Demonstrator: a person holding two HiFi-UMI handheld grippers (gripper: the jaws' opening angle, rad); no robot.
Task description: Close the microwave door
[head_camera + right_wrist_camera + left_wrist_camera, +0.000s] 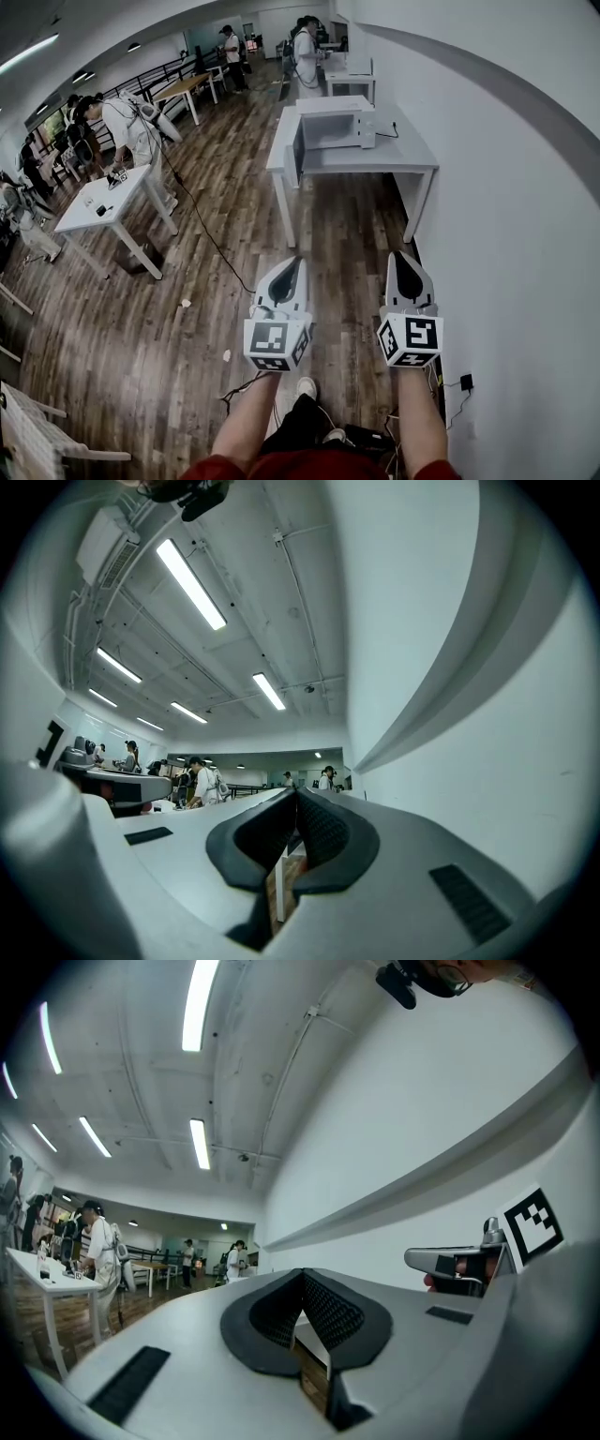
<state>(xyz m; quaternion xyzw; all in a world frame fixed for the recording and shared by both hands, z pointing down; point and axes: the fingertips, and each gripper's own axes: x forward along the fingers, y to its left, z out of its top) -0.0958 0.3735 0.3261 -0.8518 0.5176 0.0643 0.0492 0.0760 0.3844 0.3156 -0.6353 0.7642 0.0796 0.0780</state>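
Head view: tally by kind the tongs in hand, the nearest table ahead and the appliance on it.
Tongs: 2 (left tongs, right tongs)
Table: 1 (table)
Microwave: 1 (microwave)
Total: 4

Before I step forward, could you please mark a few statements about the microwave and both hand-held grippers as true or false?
1. The microwave sits on a table beside the wall. True.
2. The microwave door is already shut. False: it stands open.
3. The left hand-held gripper holds the door. False: it is shut on nothing, well short of the table.
4. The right hand-held gripper is shut and empty. True.
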